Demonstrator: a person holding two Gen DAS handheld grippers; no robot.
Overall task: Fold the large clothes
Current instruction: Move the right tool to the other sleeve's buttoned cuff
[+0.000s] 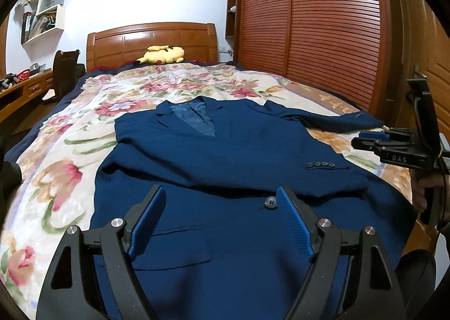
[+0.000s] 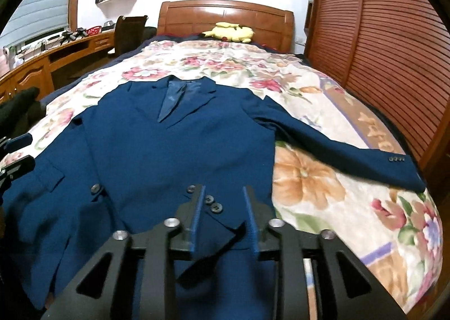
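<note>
- The left wrist view sits low at the foot of the bed (image 1: 50, 157), close above the blue jacket (image 1: 225, 151) hem, facing the headboard (image 1: 152, 39).
- The right wrist view looks the same way from further right, equally near the cloth.
- The 2 views share the jacket (image 2: 174, 137), floral bedspread, headboard (image 2: 225, 19), yellow plush toy (image 1: 161, 54), wardrobe and shelves.

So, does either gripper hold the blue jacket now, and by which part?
Nothing is held. The left gripper is wide open above the jacket; the right gripper is open too, over the folded sleeve's cuff.
</note>
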